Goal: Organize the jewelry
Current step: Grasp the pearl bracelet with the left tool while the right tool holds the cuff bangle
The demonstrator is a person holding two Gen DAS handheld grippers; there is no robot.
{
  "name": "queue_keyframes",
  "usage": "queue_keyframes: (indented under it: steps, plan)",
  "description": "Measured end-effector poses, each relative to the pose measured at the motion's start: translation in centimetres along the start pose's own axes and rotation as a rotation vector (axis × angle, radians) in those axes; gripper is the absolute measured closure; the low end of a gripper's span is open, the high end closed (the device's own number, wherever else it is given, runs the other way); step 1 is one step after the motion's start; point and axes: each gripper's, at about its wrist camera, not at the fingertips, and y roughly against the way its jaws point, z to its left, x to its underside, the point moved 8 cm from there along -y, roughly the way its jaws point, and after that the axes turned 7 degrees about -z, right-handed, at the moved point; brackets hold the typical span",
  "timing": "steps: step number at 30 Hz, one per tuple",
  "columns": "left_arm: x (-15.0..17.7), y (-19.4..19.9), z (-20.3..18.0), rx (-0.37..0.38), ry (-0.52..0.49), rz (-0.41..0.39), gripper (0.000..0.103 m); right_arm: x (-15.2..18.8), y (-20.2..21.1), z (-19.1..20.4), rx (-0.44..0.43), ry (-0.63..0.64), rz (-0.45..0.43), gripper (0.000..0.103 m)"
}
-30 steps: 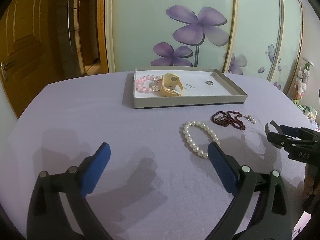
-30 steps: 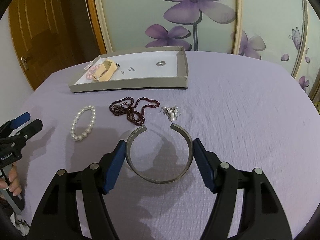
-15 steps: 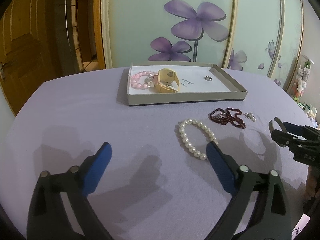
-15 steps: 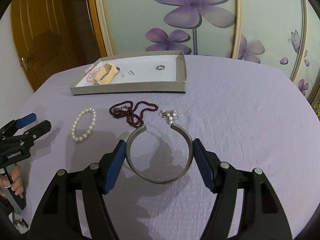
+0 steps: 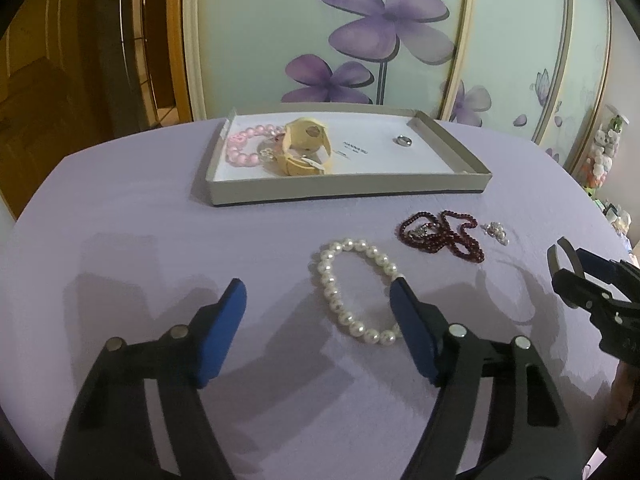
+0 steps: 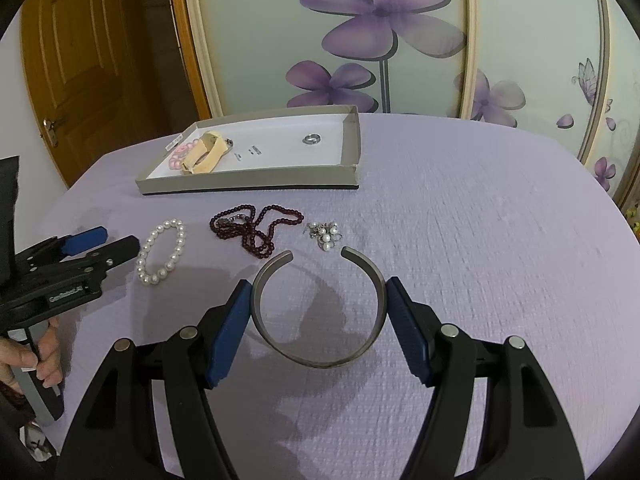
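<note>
My right gripper is shut on an open grey metal bangle and holds it just above the purple tablecloth. My left gripper is open and empty, its right fingertip beside a white pearl bracelet. A dark red bead necklace and small pearl earrings lie ahead of the bangle. A grey tray at the back holds a pink bead bracelet, a beige band and a silver ring.
The round table's purple cloth drops off at the right and left edges. A sliding door with purple flowers stands behind the table. A wooden door is at the back left. A person's hand holds the left gripper's handle.
My left gripper has moved forward toward the pearl bracelet, which now lies nearer its right finger. My right gripper has lifted the bangle slightly and kept its grip.
</note>
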Motion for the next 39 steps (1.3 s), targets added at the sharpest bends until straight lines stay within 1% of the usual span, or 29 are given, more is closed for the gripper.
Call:
queue_keyframes:
  steps: [1,3,5,9,10,11,13,15,16,17,18,19,20,26,29,31,37,39]
  plan:
    - [0.0,-0.3,-0.2,0.001,-0.001,0.005,0.030,0.0,0.0,0.0,-0.001,-0.001,0.000,0.034]
    - [0.0,-0.7,-0.4,-0.004,-0.007,0.019,0.034,0.1,-0.1,-0.1,-0.004,-0.004,0.001,0.034]
    - [0.1,-1.4,-0.5,-0.007,-0.003,0.044,0.041,0.1,-0.2,-0.1,-0.005,-0.005,0.002,0.034]
    - [0.3,-2.8,0.0,-0.015,0.043,0.096,0.050,0.1,-0.2,-0.1,-0.006,-0.005,0.000,0.034]
    - [0.1,-2.9,-0.1,-0.018,0.042,0.091,0.053,0.0,-0.2,0.0,-0.007,-0.004,-0.001,0.034]
    - [0.0,-2.9,-0.3,-0.010,0.042,0.093,0.058,0.0,-0.2,0.0,-0.008,-0.004,-0.001,0.034]
    - [0.0,-3.0,-0.6,-0.021,0.019,0.097,0.060,0.0,-0.3,0.1,-0.009,-0.004,-0.002,0.034]
    - [0.0,-3.1,-0.9,-0.020,0.006,0.098,0.067,0.0,-0.3,0.0,-0.009,-0.005,-0.002,0.034]
    - [0.0,-3.1,-1.0,-0.022,0.003,0.098,0.071,0.0,-0.3,0.1,-0.010,-0.005,-0.001,0.034]
    - [0.0,-3.1,-1.1,-0.024,0.003,0.098,0.078,0.0,-0.3,0.2,-0.011,-0.005,-0.001,0.034]
    - [-0.1,-3.2,-1.1,-0.024,0.004,0.098,0.083,0.0,-0.3,0.3,-0.012,-0.004,0.000,0.034]
    - [-0.1,-3.2,-1.0,-0.023,0.008,0.099,0.090,0.0,-0.3,0.4,-0.014,-0.003,0.001,0.034]
    - [-0.1,-3.2,-1.0,-0.018,0.014,0.099,0.093,0.0,-0.3,0.5,-0.015,-0.003,0.001,0.034]
    - [-0.1,-3.0,-0.6,0.015,0.028,0.092,0.094,-0.1,-0.1,0.9,-0.019,0.002,-0.004,0.034]
    - [-0.4,-2.1,0.1,0.023,0.032,0.069,0.094,-0.2,0.2,1.0,-0.020,0.006,-0.012,0.034]
    - [-1.0,-1.1,0.5,0.033,0.037,0.038,0.094,-0.4,0.3,1.1,-0.022,0.007,-0.018,0.034]
    - [-4.6,3.1,1.5,0.040,0.007,-0.105,0.094,-0.8,0.5,2.0,-0.036,0.018,-0.029,0.034]
    - [-5.3,3.8,1.5,0.041,0.004,-0.128,0.094,-0.8,0.5,2.3,-0.040,0.024,-0.029,0.034]
